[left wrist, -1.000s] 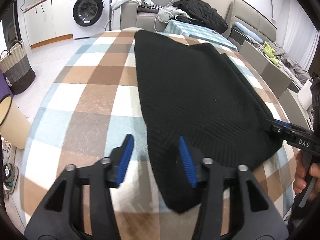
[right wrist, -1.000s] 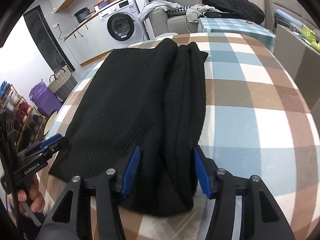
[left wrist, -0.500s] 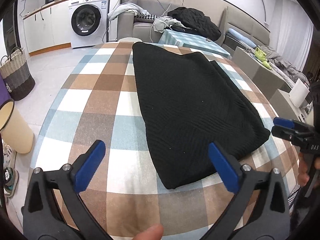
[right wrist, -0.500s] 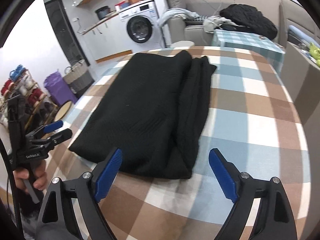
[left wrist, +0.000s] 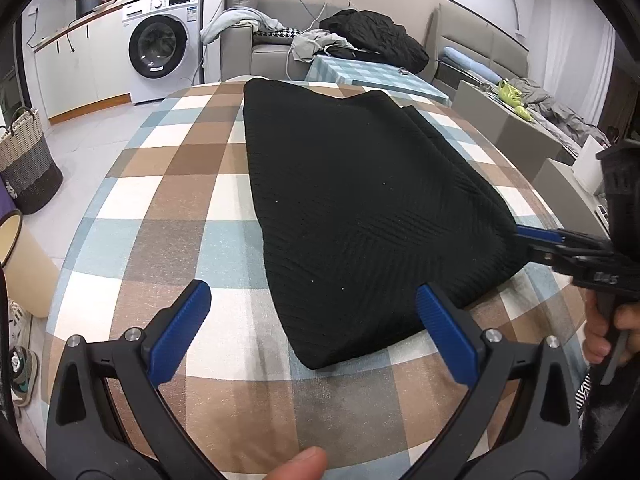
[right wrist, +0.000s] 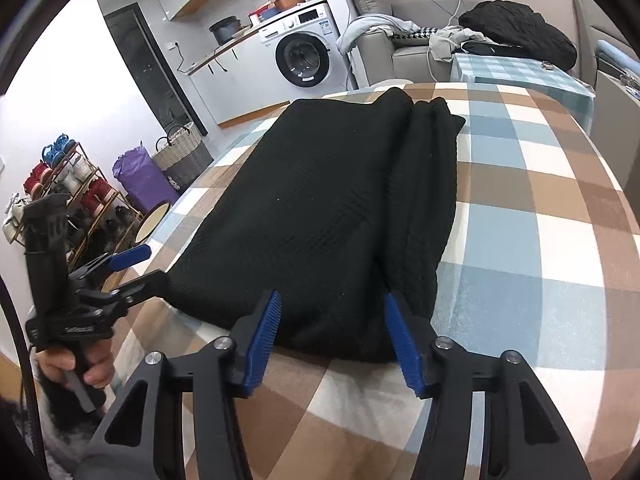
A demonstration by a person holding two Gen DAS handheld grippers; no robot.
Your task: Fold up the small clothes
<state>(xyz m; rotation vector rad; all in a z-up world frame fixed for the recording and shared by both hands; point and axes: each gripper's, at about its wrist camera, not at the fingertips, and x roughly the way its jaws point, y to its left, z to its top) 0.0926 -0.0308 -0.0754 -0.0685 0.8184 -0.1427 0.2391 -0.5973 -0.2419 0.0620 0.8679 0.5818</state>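
Left wrist view: my left gripper [left wrist: 312, 332] spread wide, back nearer black knit's [left wrist: 360, 200] near corner after pulling off. Right gripper [right wrist: 332, 336] narrower than half second ago, straddling near hem, unclenched. Regrasp for next fold looks imminent.

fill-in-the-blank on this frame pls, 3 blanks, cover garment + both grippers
The folded garment on the checked tablecloth is ____ in colour.
The left gripper has its jaws ____.
The right gripper is open, its fingers either side of the garment's ____ corner.

Missing words: black; open; near
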